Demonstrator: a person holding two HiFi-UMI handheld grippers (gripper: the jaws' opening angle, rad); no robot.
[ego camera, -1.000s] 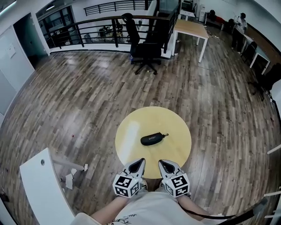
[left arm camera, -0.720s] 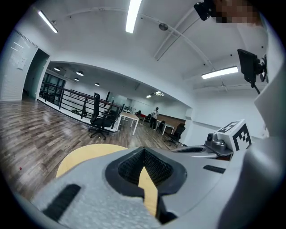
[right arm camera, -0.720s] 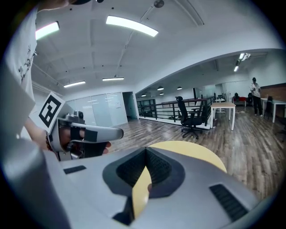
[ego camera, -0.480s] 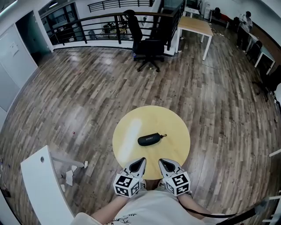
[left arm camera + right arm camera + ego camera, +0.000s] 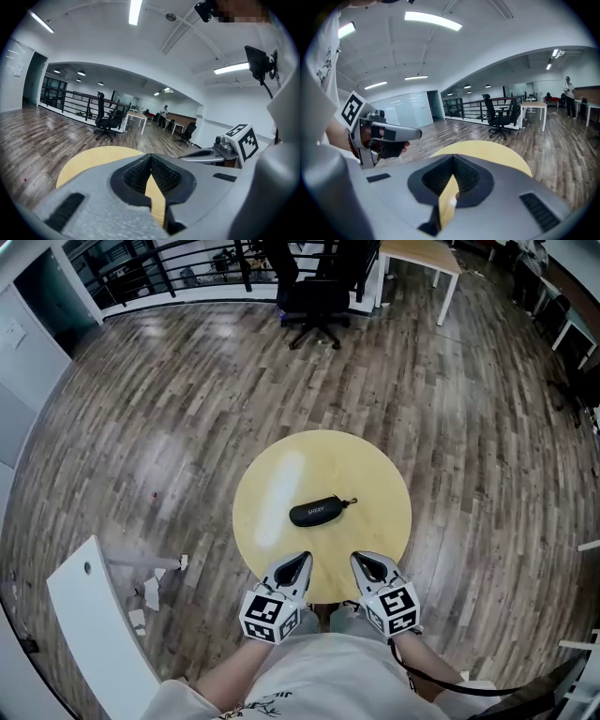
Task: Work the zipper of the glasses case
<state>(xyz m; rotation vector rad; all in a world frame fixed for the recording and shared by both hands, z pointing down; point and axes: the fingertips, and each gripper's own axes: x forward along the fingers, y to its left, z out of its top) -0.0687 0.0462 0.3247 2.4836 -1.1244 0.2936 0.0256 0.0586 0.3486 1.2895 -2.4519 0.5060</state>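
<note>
— Hovering at the near rim of the table [image 5: 375, 474], we have the left gripper [image 5: 293, 568] and the right gripper [image 5: 368, 567] side by side. Each has its jaws pressed together on nothing, and only the yellow top shows through the slit.

— And the glasses case [image 5: 316, 511]?

— It lies flat near the middle of the round top, well apart from both grippers, and looks zipped shut as far as we can tell.

— What could we get wrong from here?

— We see 2 risks. The case lies loose on a smooth top. If 1 gripper tugs the zipper pull [image 5: 352, 502] while the other fails to pin the body, the whole case would likely slide, perhaps toward the edge. The pull is also small, so closing on it off-centre could let it slip out.

— Which way does it lie?

— Its long axis runs across us, left to right, tilted so the right end sits slightly farther away. The pull sticks out past that right end, so we judge the right gripper suits it and the left suits the body.

— Beyond?

— Wood floor [image 5: 187, 409], then an office chair [image 5: 314, 296] far off.
</note>
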